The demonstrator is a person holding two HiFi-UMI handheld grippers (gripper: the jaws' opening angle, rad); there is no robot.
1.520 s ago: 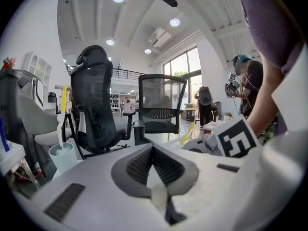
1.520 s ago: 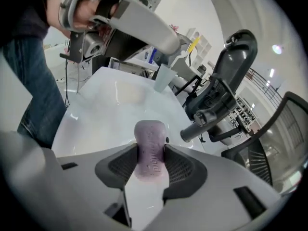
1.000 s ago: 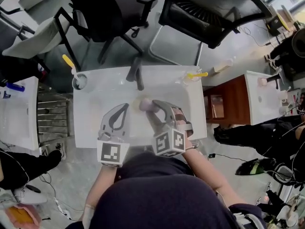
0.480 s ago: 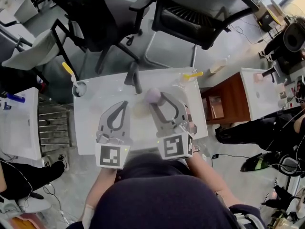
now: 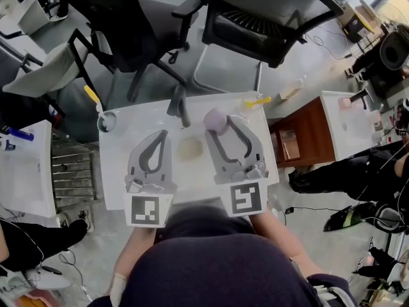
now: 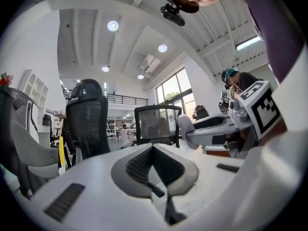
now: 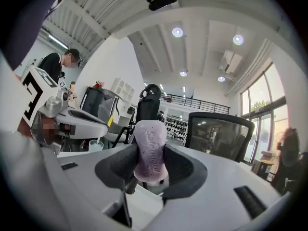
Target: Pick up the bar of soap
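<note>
The pale purple bar of soap (image 5: pixel 215 120) (image 7: pixel 150 152) stands on edge between the jaws of my right gripper (image 5: pixel 220 123) (image 7: pixel 150 165), which is shut on it and holds it up above the white sink top (image 5: pixel 115 165). Raised letters show on the soap's face in the right gripper view. My left gripper (image 5: pixel 161 135) (image 6: pixel 153 154) hovers beside it over the left half of the sink, jaws closed together with nothing between them. From the left gripper view the soap (image 6: pixel 185 129) shows at the tip of the right gripper.
A dark faucet (image 5: pixel 181 107) rises at the sink's back edge. A cup with a yellow-handled brush (image 5: pixel 106 121) stands at the back left corner, a yellow item (image 5: pixel 259 100) at the back right. Black office chairs (image 5: pixel 268 18) stand behind; a brown cabinet (image 5: pixel 300 139) is at the right.
My right gripper has lifted the soap up and back from the basin toward the faucet. The left gripper has risen a little and stayed beside it.
</note>
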